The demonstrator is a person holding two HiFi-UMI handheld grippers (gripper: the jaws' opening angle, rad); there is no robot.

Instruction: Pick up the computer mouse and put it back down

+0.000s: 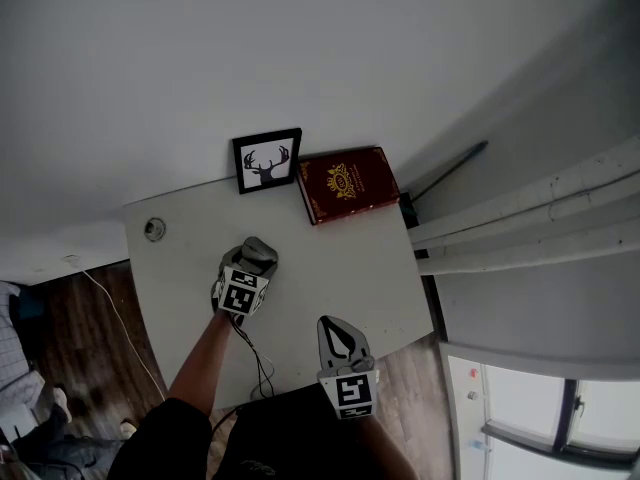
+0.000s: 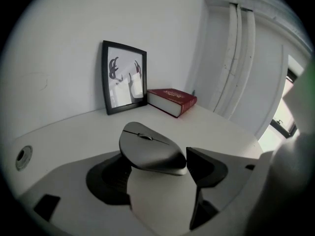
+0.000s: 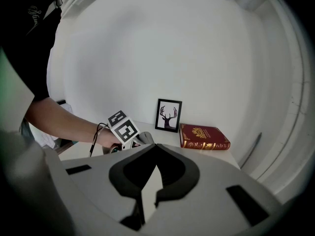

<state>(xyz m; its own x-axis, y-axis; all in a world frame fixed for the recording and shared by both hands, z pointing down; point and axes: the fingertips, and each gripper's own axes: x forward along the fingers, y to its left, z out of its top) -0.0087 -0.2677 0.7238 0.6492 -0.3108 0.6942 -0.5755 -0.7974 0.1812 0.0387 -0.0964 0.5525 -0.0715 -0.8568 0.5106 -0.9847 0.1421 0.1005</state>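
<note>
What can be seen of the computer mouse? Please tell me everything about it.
The computer mouse is dark grey and matt, plastic by its look, with a tall, sloped ergonomic body, a scroll wheel between two buttons on top and a lighter band along its base. It rests on the white table, between the open jaws of the left gripper; whether a pad touches it is unclear.

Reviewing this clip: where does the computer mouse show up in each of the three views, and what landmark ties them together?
Head view: computer mouse left of centre on the white table, at the left gripper's tip.
Left gripper view: centre, between the open jaws.
Right gripper view: cannot tell; only a grey sliver shows beside the left gripper's marker cube.
Shared landmark: the deer picture against the wall.
</note>
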